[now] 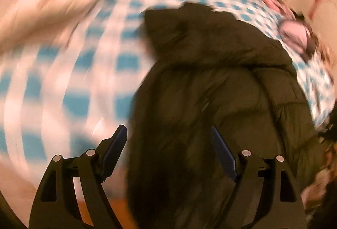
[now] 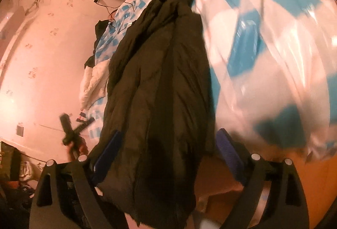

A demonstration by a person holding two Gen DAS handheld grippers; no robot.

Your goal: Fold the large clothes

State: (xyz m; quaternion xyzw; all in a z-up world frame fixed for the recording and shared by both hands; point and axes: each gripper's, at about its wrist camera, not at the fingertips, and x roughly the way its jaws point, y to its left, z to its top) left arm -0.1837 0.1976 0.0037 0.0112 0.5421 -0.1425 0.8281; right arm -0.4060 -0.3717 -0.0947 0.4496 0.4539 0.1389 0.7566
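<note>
Jacket (image 1: 210, 85), dark and puffy, fills the left wrist view from 6 toward 1 o'clock over the blue-checked sheet (image 1: 88, 64) with the left gripper (image 1: 168, 144) spread wide, while the right wrist view shows it between the released right gripper (image 2: 168, 149) fingers (soft, bulky, best pinched at a hem)

A big dark green puffy jacket (image 1: 221, 85) lies on a blue-and-white checked sheet (image 1: 101, 56). The left gripper (image 1: 168, 134) is wide apart, right above the jacket's near end. Everything looks blurry.
</note>
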